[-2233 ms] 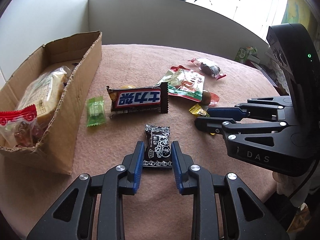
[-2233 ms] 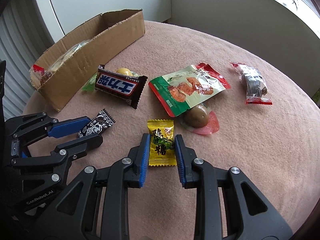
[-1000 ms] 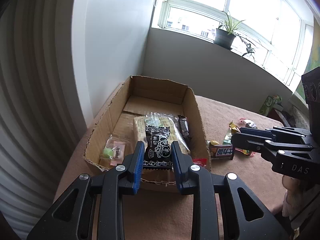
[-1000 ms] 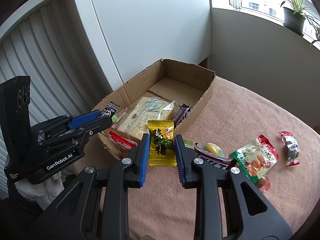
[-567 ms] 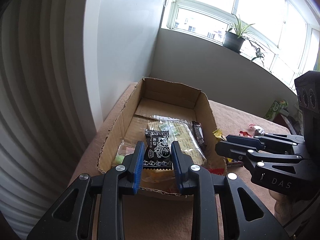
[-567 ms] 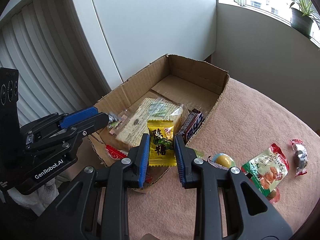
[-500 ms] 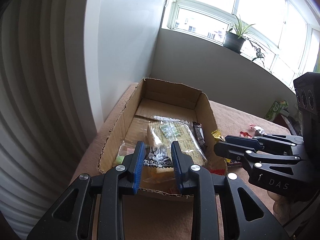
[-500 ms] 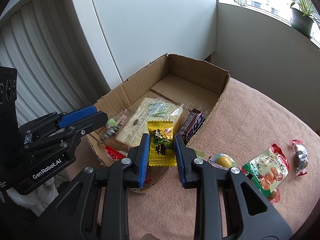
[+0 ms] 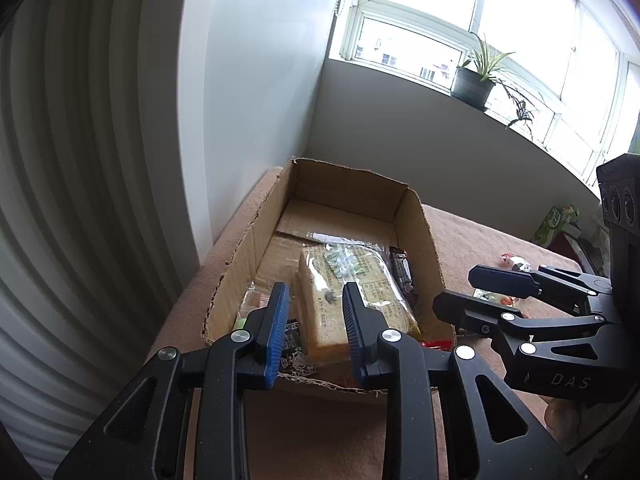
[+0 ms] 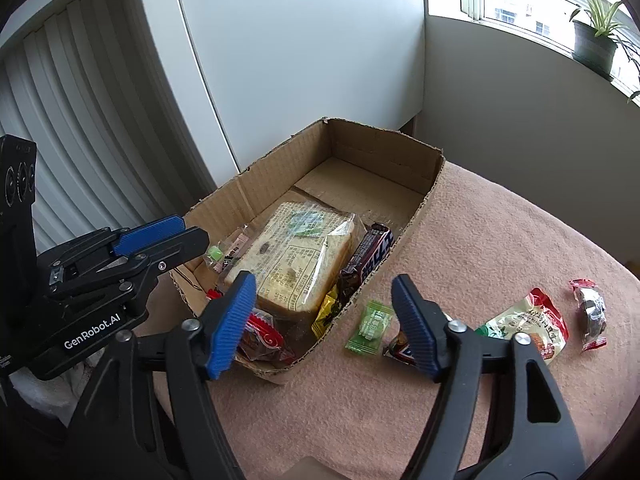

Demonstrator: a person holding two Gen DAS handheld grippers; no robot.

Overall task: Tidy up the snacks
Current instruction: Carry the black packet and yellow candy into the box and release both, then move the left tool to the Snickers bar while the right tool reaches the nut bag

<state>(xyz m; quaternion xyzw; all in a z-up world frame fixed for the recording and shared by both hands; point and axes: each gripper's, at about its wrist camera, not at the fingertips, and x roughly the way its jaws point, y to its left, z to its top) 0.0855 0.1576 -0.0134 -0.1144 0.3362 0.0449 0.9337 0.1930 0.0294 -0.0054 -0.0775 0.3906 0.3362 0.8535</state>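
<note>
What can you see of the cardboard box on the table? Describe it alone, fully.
The cardboard box is brown corrugated card, open-topped, long and shallow, with torn, ragged edges. It sits flat on the pink table cover by the white wall. Its far end is bare. The near end holds a wrapped bread loaf, a chocolate bar and small sweets.

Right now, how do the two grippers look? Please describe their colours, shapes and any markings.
Both grippers are matte black plastic with triangular cut-outs, silver round screws and ribbed blue pads on the fingers. The left gripper carries white lettering "GenRobot.AI" on its body; the right gripper shows "DAS" in grey. Each has a black block behind it with three round lenses. No cables or sleeves are visible.
</note>
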